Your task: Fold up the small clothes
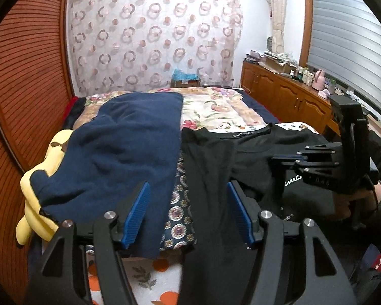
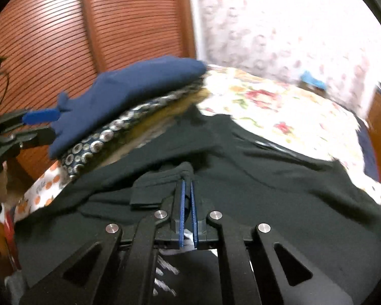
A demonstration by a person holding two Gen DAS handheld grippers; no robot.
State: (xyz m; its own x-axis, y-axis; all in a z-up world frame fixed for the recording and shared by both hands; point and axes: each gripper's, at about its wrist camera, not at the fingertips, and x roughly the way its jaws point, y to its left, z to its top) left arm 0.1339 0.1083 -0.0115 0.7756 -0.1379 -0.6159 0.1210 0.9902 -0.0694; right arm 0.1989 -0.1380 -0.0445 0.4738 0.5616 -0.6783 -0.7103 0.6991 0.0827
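- The black T-shirt (image 2: 266,190) is spread on the bed, right of the navy garment (image 1: 129,150).
- A fold of it is pinched in the right gripper (image 2: 188,185).
- The left gripper (image 1: 188,213) is held agape above its left edge, gripping nothing.

On the black T-shirt (image 1: 254,157), white cursive lettering shows at the right of the left wrist view, partly hidden behind the right gripper (image 1: 287,158); only something like "mC" can be made out. Faint letters, perhaps "DAS", stand on that gripper's black body. The small collar label and the white print at the bottom of the right wrist view are unreadable.
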